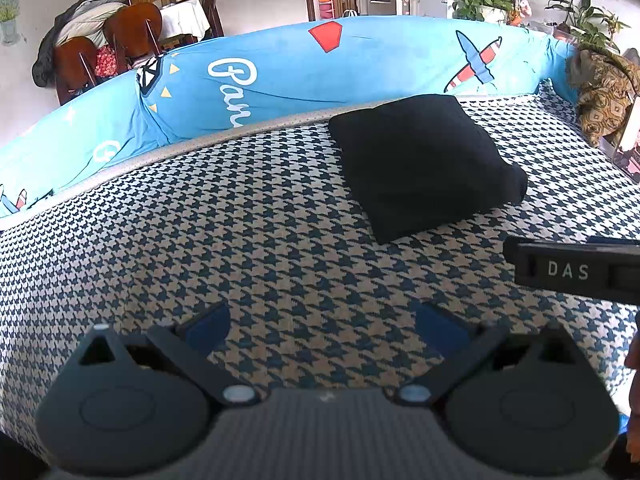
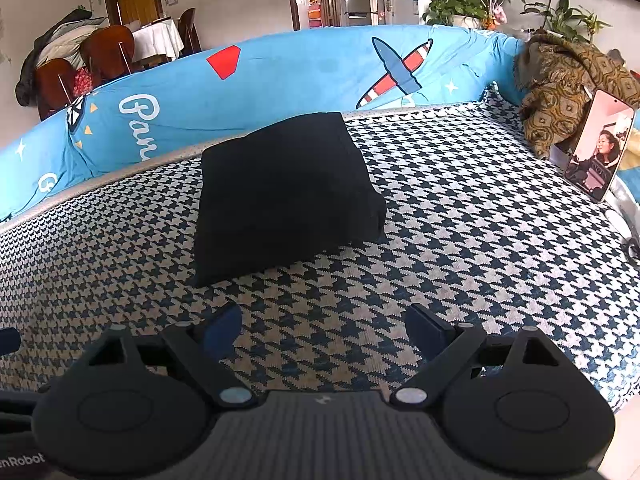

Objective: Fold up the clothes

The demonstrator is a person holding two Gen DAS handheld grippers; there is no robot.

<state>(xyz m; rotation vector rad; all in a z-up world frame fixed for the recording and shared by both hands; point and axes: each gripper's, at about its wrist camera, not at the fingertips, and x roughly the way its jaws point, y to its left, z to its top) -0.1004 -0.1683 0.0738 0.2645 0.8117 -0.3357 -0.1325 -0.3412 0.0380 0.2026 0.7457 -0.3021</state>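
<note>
Black folded garment lies flat on the houndstooth cover, near the blue backrest cushion.
Its long axis runs from the near edge toward the backrest, slightly slanted. Left gripper hovers angled down over bare cover, fingers spread, empty; right gripper likewise spread, empty, garment just ahead, untouched.

Both tongs are matte black with blue pads, silver pivot screws and ribbed grey bases.
</note>
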